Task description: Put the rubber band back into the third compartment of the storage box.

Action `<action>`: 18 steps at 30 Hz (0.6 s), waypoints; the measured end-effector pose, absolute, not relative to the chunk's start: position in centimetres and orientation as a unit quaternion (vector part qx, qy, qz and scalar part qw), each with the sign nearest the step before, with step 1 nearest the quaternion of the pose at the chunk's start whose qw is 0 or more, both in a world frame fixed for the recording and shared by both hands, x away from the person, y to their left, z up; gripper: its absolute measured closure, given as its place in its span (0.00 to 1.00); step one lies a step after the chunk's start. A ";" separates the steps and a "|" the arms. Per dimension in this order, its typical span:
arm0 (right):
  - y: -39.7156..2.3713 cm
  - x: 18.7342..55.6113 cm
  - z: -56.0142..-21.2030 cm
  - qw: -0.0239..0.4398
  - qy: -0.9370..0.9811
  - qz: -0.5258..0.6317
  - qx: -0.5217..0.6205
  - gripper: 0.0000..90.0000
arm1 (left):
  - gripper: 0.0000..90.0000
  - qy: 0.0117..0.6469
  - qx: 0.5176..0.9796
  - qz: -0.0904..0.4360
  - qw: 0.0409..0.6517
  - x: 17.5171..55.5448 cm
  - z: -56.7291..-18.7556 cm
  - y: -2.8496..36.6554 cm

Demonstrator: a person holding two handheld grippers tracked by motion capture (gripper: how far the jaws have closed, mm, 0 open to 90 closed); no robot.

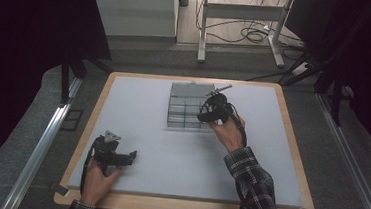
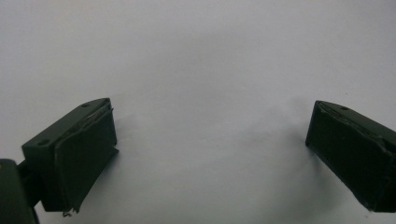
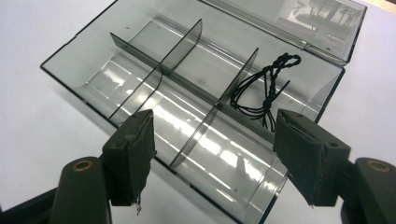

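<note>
High view: right gripper [image 1: 207, 117] over the near right part of a clear compartment box [image 1: 186, 106], held in the right hand [image 1: 228, 131] on a plaid sleeve [image 1: 254, 187]. Box toward the far middle of the grey bench [image 1: 169, 163], lid [image 1: 190, 89] folded back on the far side. Left gripper [image 1: 128, 158] resting low on the near left of the bench, well apart from the box, gripped by the left hand [image 1: 96, 178].

Right gripper view: two black fingers [image 3: 130, 156] standing well apart, nothing clamped between them, pads touching nothing. Beyond the fingers, the open box [image 3: 93, 79] with one long divider and cross dividers splitting it into compartments. Loop of thin black cord [image 3: 266, 88] lying in the compartment at the picture's upper right, next to the hinge of the lid [image 3: 299, 18], knotted at the far end, loose strands spread toward the long divider. Other visible compartments holding only glare from the lights. Cord clear of both fingers, lying farther in than the tips.

Left gripper view: left fingers [image 2: 81, 154] spread wide, nothing between them, bare grey bench [image 2: 205, 70] beneath and ahead.
</note>
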State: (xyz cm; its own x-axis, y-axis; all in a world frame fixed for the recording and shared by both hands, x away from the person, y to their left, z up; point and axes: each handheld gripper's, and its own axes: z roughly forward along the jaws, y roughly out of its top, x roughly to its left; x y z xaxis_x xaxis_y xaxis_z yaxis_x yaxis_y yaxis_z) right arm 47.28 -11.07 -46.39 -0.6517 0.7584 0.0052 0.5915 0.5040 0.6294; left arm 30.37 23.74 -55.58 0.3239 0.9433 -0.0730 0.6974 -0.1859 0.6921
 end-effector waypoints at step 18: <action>-11.9 44.6 -46.5 0.149 0.858 0.315 0.376 0.26 | 0.02 0.550 0.747 0.190 0.323 30.4 -55.6 23.7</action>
State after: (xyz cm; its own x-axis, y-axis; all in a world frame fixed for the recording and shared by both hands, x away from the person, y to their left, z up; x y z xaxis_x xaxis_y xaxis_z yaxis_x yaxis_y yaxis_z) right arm 44.61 -11.91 -46.53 -0.6724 0.7400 -0.0177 0.5527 0.5178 0.6530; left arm 30.37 23.73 -55.58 0.3240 0.9433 -0.0721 0.6979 -0.1868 0.6914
